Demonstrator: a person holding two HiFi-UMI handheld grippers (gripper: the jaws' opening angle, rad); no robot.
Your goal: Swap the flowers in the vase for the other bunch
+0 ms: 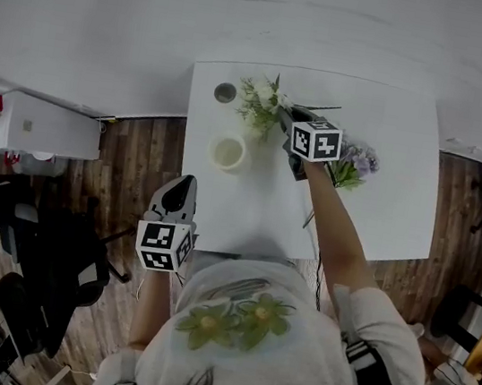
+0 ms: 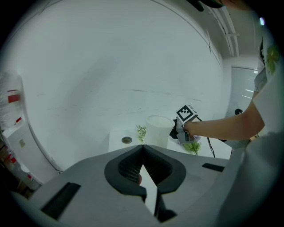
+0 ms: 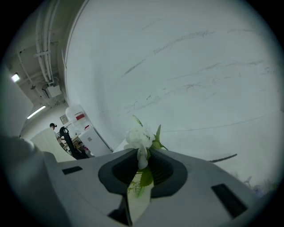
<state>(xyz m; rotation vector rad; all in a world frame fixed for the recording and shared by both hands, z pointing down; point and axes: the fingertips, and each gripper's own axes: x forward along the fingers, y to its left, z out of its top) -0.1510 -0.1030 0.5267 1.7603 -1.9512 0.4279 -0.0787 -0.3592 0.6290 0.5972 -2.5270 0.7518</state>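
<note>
One white bunch [image 3: 141, 135] is pinched in your right tongs [image 3: 142, 154], near the vase [image 1: 227, 152]. Your left tongs [image 2: 143, 150] are pressed together, empty.

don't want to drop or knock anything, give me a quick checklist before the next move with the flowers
1. Right gripper has its jaws closed on the white flowers: ok.
2. Vase stands upright with nothing in it: ok.
3. Purple flowers lie on the table, apart from the vase: ok.
4. Left gripper is free, jaws together with nothing between them: ok.
5. Left gripper is near enough to steady the vase: not ok, it hangs off the table's near edge.
6. White flowers are clear of the tabletop: cannot tell.
</note>
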